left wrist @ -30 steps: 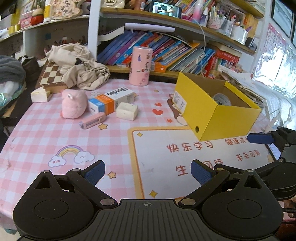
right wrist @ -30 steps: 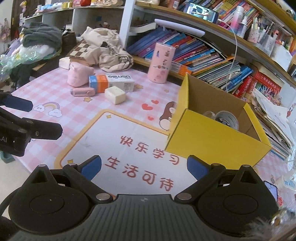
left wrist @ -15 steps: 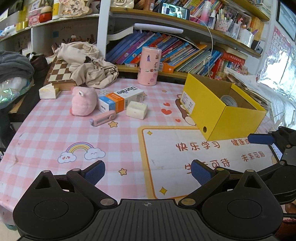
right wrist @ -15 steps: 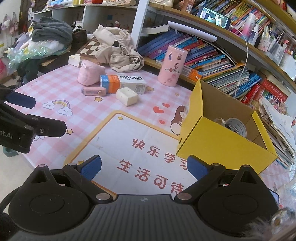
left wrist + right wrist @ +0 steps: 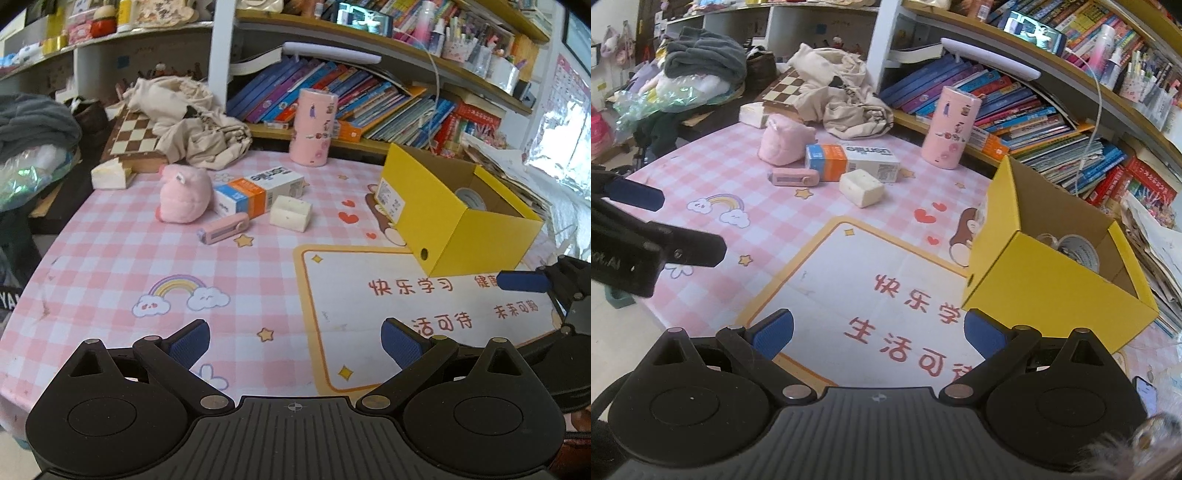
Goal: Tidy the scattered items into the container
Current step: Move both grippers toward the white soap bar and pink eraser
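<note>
I hold my left gripper [image 5: 295, 338] low over the near edge of the table [image 5: 110, 266], jaws spread wide and empty, so it can go straight for the loose things at the far left. My right gripper [image 5: 879, 328] is just as wide and empty, held near the yellow box [image 5: 1049, 280] on the right. The box stands open-topped so things can drop in; a roll of what looks like tape [image 5: 1078, 253] lies inside. Well apart from it huddle the plush toy [image 5: 183, 199], carton [image 5: 255, 192], pink case [image 5: 225, 230] and white block [image 5: 290, 213]
</note>
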Tool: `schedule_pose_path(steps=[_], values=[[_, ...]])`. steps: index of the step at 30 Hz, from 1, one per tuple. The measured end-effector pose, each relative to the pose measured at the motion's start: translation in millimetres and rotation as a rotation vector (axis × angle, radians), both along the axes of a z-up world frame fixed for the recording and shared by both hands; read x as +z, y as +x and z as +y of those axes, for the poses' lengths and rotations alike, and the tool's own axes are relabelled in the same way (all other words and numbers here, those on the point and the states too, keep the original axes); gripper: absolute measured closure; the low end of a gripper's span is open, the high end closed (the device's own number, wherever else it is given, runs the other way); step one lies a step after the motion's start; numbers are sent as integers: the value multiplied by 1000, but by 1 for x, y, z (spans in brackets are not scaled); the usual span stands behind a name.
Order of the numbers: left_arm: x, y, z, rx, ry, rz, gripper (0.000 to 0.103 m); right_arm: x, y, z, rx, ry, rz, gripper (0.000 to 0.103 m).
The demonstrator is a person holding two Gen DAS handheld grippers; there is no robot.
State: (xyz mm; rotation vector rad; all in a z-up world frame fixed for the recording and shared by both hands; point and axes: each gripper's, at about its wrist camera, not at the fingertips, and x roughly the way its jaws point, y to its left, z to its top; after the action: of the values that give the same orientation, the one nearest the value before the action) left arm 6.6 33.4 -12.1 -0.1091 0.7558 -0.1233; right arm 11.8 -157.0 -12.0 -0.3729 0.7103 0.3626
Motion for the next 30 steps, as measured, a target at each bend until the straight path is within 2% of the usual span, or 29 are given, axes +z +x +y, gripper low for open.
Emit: schedule_pose_path(steps=[15, 30], values=[[-9, 6, 7, 44, -22, 40, 2, -6, 12, 12, 68, -15, 32, 3], [-14, 39, 21, 106, 11, 63, 2, -14, 60, 29, 136, 9, 68, 3]])
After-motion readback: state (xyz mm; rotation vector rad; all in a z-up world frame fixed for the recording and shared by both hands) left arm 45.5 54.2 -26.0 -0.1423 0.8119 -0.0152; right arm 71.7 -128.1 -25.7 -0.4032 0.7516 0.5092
